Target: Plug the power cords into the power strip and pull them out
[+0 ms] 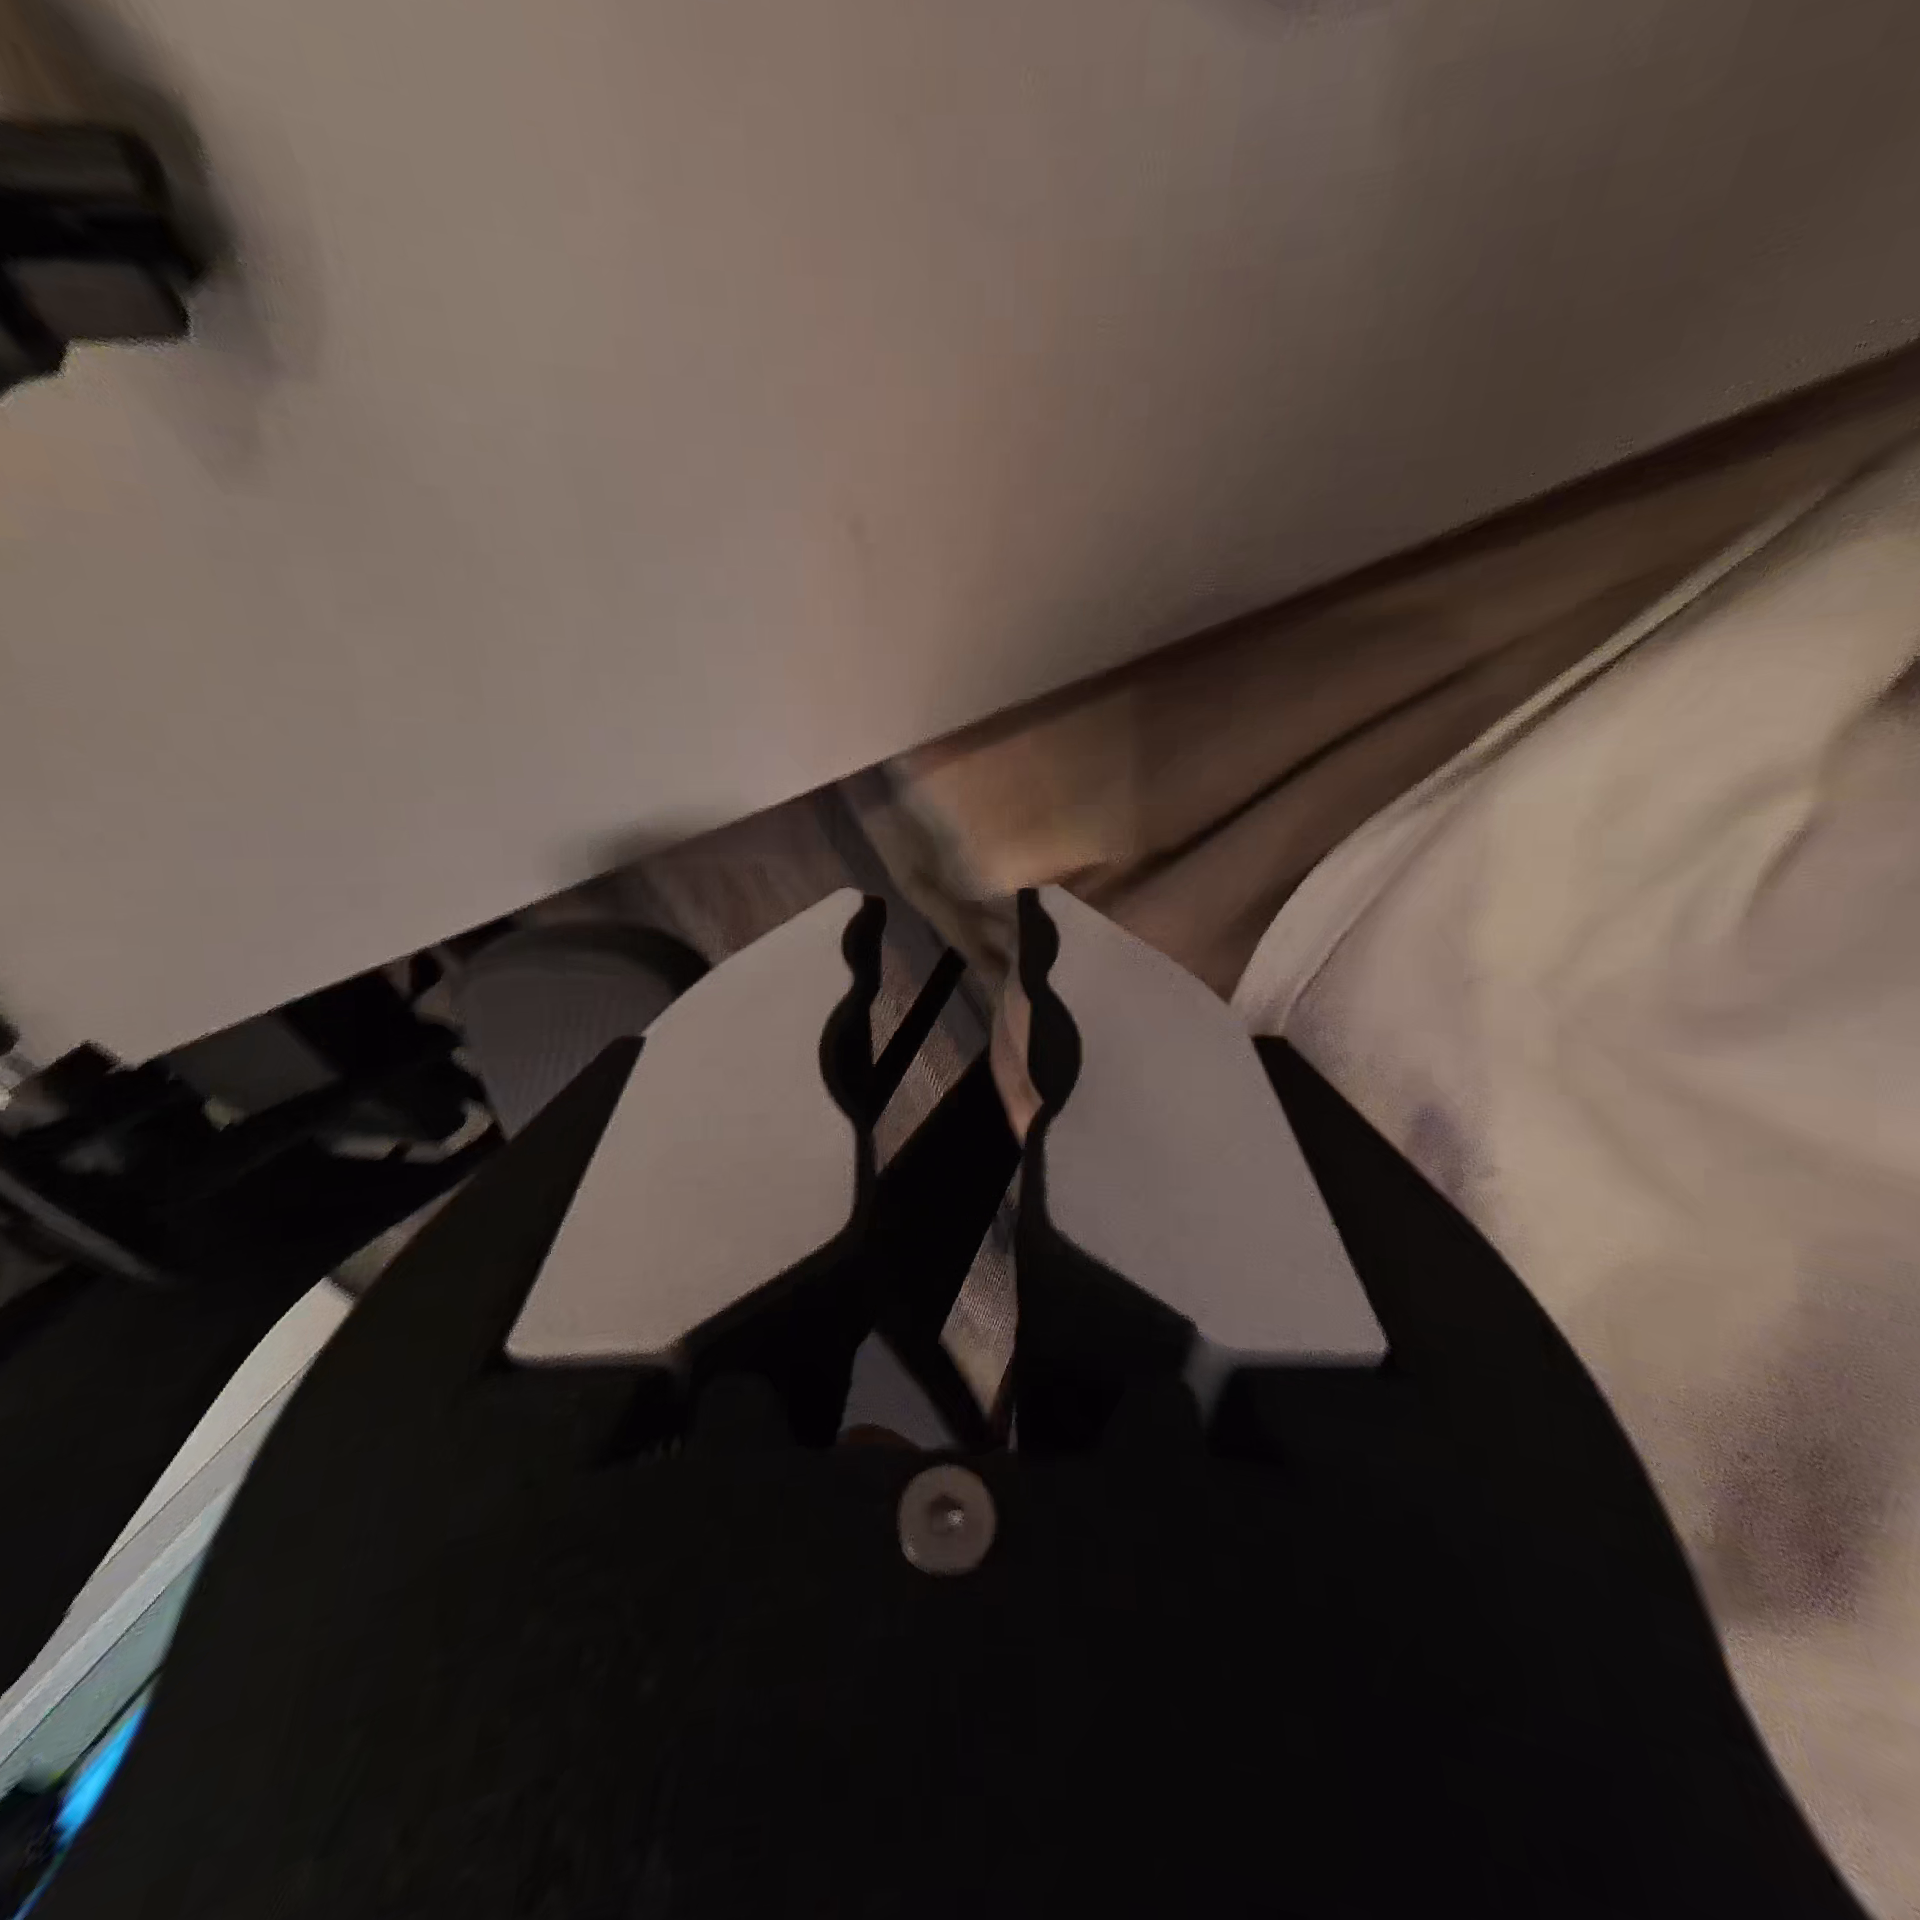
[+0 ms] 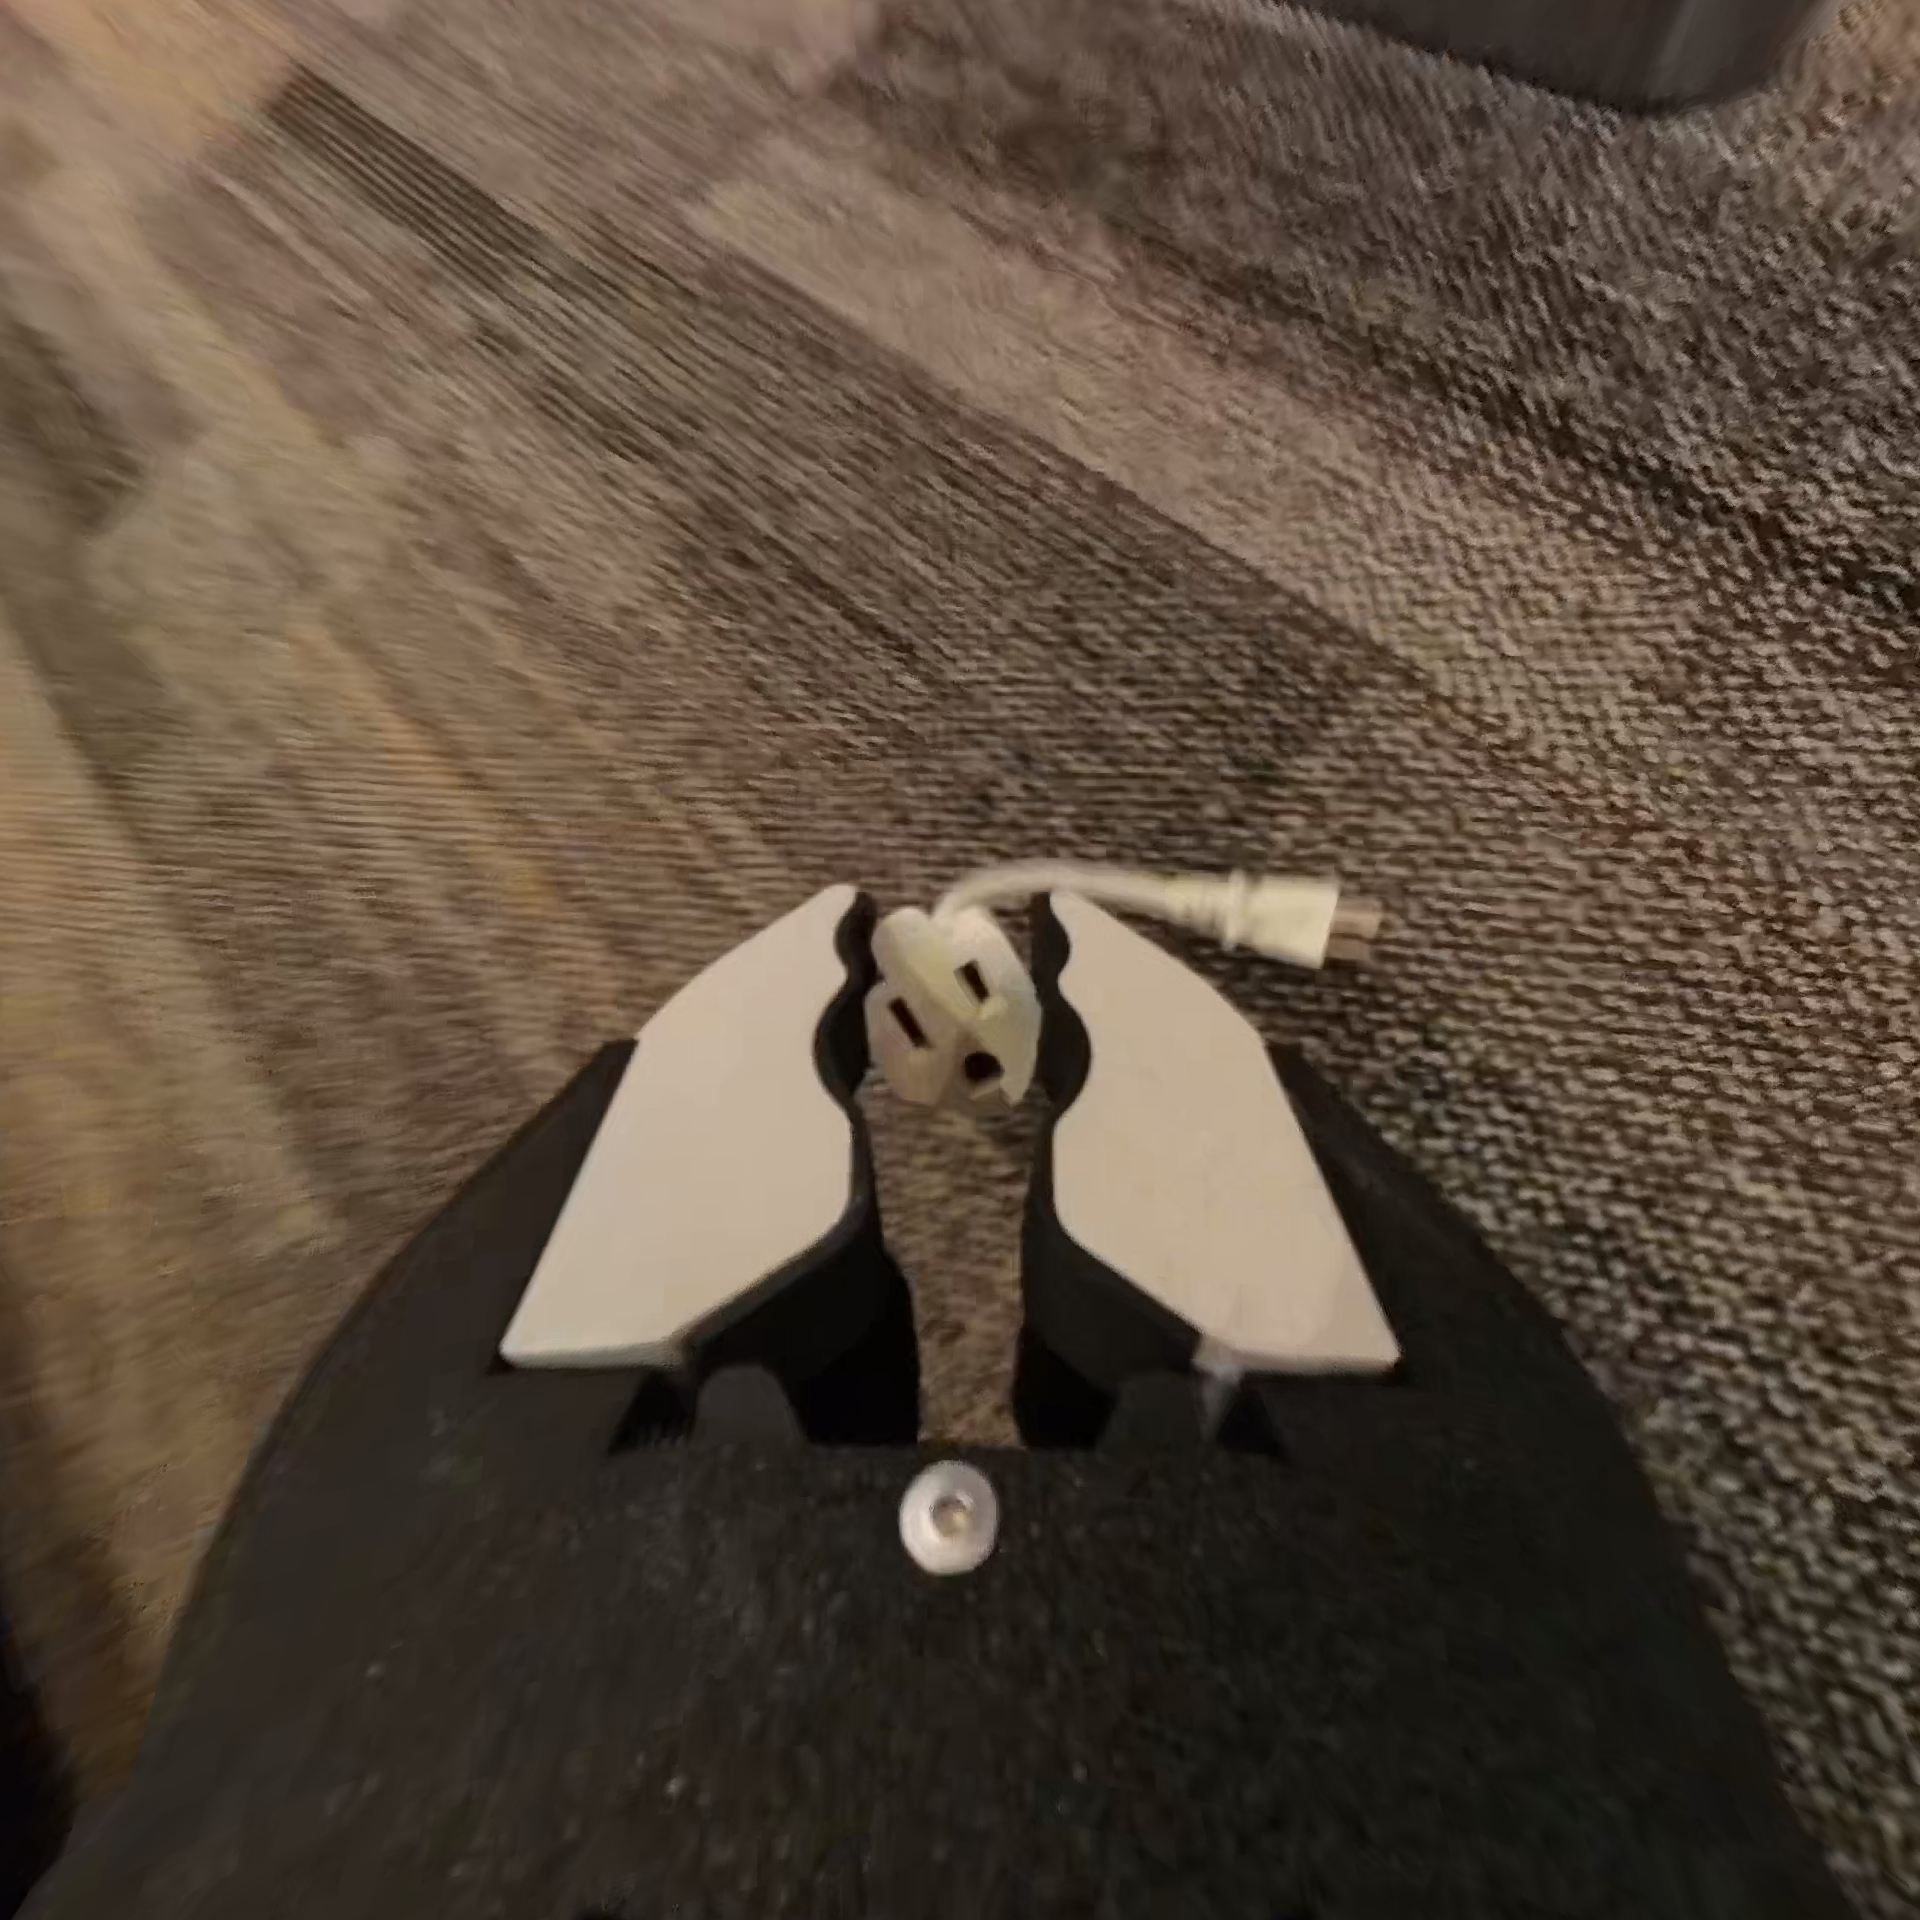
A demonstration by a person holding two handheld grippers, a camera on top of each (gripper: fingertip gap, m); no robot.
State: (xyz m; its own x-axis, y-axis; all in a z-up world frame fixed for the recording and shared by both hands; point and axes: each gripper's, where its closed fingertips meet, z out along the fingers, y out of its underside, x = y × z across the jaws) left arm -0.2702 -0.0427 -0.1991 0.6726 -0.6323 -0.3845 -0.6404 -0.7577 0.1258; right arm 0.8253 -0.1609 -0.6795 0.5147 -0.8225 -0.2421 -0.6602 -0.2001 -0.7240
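In the right wrist view my right gripper (image 2: 951,935) is shut on the socket end (image 2: 940,1013) of a short white power cord, held above the carpet with the socket face turned toward the camera. The cord (image 2: 1039,883) curves right to its plug (image 2: 1262,920), which hangs free past the right finger. In the left wrist view my left gripper (image 1: 951,904) is narrowly open and holds nothing. It points at the edge of a white table (image 1: 727,520). No power strip shows in either view.
Grey-brown carpet (image 2: 1351,520) fills the right wrist view. In the left wrist view a person's white garment (image 1: 1610,1039) is at the right, a blurred black object (image 1: 94,239) at the upper left, and dark gear and a chair (image 1: 312,1091) under the table edge.
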